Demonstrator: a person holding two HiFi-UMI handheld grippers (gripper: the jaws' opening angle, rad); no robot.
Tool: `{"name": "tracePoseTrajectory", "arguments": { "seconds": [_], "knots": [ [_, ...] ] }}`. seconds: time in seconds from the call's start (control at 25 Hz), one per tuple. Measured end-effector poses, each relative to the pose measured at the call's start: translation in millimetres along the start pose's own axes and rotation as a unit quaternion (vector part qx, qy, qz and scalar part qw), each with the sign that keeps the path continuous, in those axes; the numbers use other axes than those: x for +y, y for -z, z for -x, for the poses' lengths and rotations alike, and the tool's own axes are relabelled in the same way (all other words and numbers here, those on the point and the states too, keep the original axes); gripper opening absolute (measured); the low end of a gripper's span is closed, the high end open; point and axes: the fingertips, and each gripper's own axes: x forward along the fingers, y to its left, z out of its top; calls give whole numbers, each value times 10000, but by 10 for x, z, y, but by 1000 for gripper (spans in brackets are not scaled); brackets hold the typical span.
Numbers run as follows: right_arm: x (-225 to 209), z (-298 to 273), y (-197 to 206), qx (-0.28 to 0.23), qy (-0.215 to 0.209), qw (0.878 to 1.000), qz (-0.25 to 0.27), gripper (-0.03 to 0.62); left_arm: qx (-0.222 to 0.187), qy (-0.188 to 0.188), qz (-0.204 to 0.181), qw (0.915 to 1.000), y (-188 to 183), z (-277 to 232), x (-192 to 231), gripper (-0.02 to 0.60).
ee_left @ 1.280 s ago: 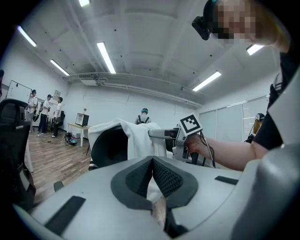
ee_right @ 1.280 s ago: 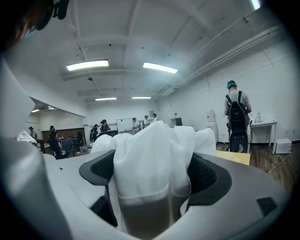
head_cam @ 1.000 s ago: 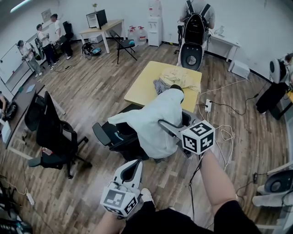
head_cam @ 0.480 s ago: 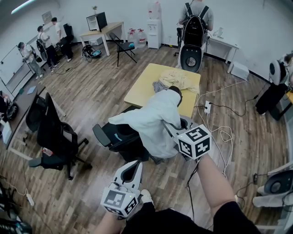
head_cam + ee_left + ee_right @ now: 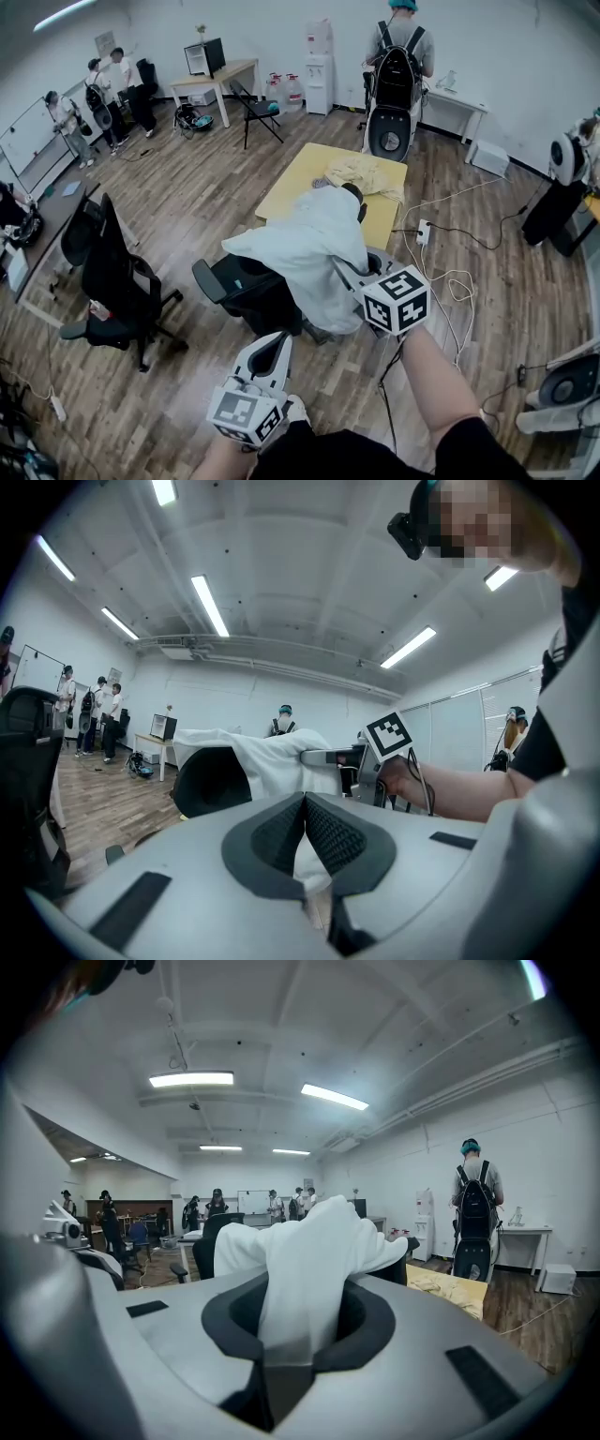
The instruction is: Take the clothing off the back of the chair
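Observation:
A white garment hangs over the back of a black office chair in the middle of the room. My right gripper is at the garment's right edge. Its jaws are closing, and a fold of the white garment is pinched between the pads of that right gripper. My left gripper hangs lower and nearer to me, apart from the chair. The left gripper view shows the left gripper with its pads together, holding nothing, and the draped garment beyond it.
Behind the chair stands a yellow table with a heap of pale cloths. A second black chair is at the left. A power strip and cables lie on the floor at the right. A person with a backpack stands at the back.
The right gripper's jaws have closed onto the garment's right edge, and it has lifted slightly with the cloth. The left gripper has risen a little, still shut.

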Motion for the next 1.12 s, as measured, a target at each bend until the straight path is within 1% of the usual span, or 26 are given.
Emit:
{"name": "tracePoseTrajectory", "arguments": {
  "seconds": [0.24, 0.52, 0.76, 0.92, 1.12],
  "knots": [
    [175, 402, -135, -326, -77, 9994, 73, 86, -111, -34, -77, 9999, -28, 144, -268, 17],
    [351, 1064, -287, -664, -142, 9976, 144, 86, -219, -101, -157, 9996, -65, 365, -729, 15],
    [509, 1675, -311, -920, -250, 9953, 152, 86, -216, -174, -195, 9994, 20, 603, -1208, 15],
    [607, 2007, -286, -991, -336, 9944, 109, 85, -169, -202, -196, 9995, 60, 735, -1475, 17],
    [698, 2282, -185, -967, -375, 9946, 35, 84, -101, -168, -221, 9996, 44, 839, -1665, 15]
  ]
}}
